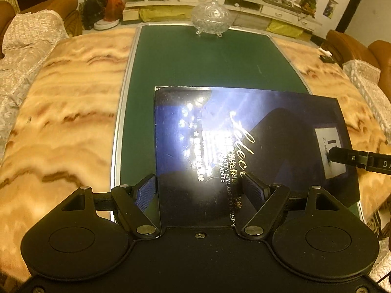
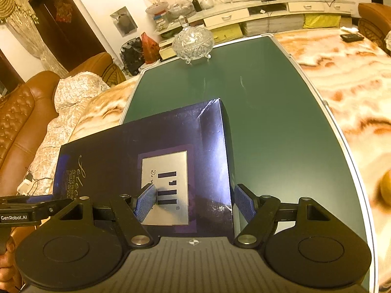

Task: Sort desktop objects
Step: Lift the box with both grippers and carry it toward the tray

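A flat dark blue box [image 1: 244, 141] with gold lettering lies on the green mat [image 1: 195, 61]. My left gripper [image 1: 199, 190] is open wide, one finger past the box's left edge, the other over its lid. My right gripper [image 2: 195, 200] is open too, its left finger over the white label, its right finger [image 2: 244, 202] beside the box's right side [image 2: 171, 146]. The right gripper's finger also shows at the right of the left wrist view [image 1: 347, 158]. Whether either one presses the box is unclear.
A lidded cut-glass bowl [image 1: 210, 15] stands at the mat's far edge, and shows in the right wrist view [image 2: 193, 40]. The mat lies on a marble-patterned table [image 1: 61, 122]. A dark remote [image 2: 352, 37] lies far right. Sofas flank the table.
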`<state>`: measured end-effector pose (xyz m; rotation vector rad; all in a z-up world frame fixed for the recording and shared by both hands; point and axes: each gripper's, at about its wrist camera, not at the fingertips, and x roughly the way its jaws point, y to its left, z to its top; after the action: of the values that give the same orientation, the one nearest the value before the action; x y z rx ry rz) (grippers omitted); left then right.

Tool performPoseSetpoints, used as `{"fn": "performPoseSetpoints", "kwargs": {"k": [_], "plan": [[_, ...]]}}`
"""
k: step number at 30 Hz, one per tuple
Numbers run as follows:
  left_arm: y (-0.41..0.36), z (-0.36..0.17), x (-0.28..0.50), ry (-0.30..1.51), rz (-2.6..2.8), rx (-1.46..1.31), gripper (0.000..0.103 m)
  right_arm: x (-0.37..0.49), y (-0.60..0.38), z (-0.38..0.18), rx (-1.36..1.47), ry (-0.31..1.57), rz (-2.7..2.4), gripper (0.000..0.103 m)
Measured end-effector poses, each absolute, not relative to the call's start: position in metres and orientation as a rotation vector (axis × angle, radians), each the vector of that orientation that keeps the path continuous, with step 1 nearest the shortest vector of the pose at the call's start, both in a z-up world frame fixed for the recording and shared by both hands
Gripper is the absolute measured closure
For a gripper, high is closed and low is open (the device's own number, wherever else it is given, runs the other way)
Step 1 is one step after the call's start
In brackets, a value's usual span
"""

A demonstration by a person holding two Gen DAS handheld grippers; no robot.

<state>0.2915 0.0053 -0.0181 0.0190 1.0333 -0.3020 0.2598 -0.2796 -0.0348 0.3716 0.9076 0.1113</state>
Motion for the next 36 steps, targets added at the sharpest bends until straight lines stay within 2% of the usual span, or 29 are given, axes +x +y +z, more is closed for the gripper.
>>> {"fn": "performPoseSetpoints", "kwargs": {"k": [21,36], "plan": [[0.014,-0.048,0.19,1.082,-0.28,0.034,0.027,0.163,-0.27,-0.056,0.367,0.921,0.096,0.028],[0.008,-0.064,0.202,1.114,-0.277,0.036,0.027,0.172,-0.276,-0.078,0.382,0.962,0.077,0.028]]}}
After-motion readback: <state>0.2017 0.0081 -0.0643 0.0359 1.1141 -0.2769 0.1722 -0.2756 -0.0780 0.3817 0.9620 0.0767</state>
